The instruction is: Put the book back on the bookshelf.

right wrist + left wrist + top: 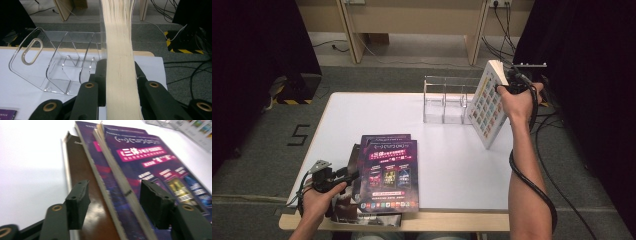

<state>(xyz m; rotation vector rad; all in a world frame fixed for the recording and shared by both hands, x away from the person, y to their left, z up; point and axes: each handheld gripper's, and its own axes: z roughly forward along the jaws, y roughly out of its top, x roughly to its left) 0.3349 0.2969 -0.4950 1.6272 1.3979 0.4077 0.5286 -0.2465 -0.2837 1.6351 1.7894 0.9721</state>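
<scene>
Books lay stacked at the table's (pixel 462 165) near edge: two purple-covered paperbacks (pixel 389 172) over a brown one (pixel 86 182), likely waiting for the clear acrylic book rack (pixel 444 100). White book with a grid-patterned cover (pixel 486 102) held tilted, lower corner on the table just beside the rack, probably for slotting in. Right gripper (pixel 511 85) clamped on its page edge (pixel 120 62). Left gripper (pixel 113 200) spread wide around the purple spines, pads (pixel 156 202) not pressing.

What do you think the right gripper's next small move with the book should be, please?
Probably lower the book into the clear rack's nearest slot: the right gripper clamps it tilted, beside the rack, bottom corner near the table.
</scene>
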